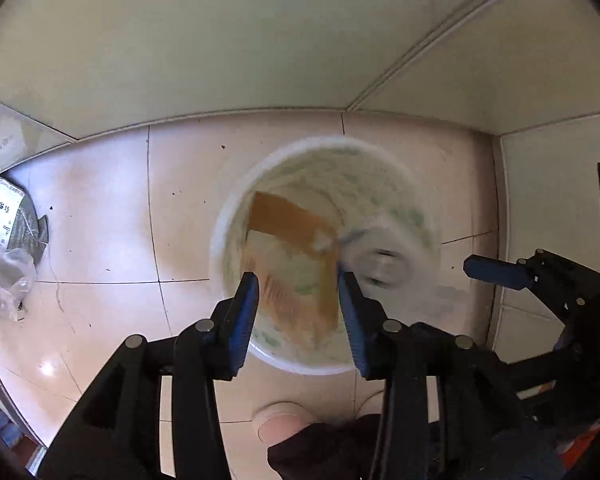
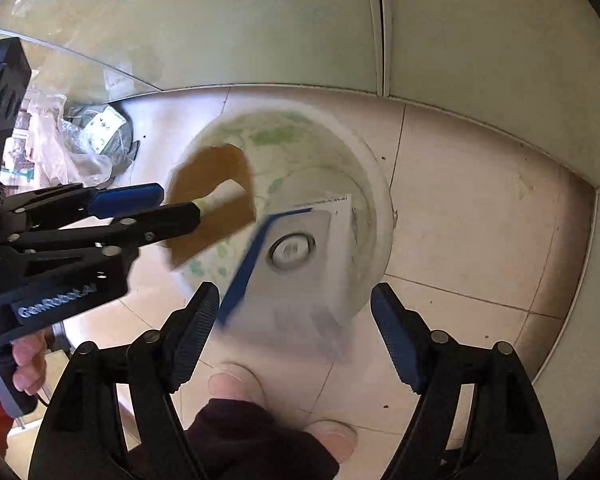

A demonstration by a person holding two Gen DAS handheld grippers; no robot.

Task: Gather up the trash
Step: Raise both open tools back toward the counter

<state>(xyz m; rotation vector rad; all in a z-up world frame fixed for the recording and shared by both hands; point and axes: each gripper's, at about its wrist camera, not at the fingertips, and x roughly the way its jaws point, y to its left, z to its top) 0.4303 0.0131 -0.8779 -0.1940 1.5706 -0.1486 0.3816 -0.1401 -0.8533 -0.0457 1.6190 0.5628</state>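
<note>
**Both grippers released above the trash bin**

Toes [image 2: 236,384] of the person show nearest, on the tiled floor [image 2: 460,208]. Above them the right gripper [image 2: 296,308] stands with jaws wide apart, a blurred white carton [image 2: 300,264] loose between them, apparently dropping. Left gripper [image 1: 298,280]: jaws parted, brown cardboard [image 1: 288,240] between, seemingly free. Good practice: stay centred over the white bin [image 1: 380,148] until both pieces clear its rim. Beyond, a grey parcel bag [image 2: 108,132] lies beside pale cabinet panels [image 1: 220,40].
</note>
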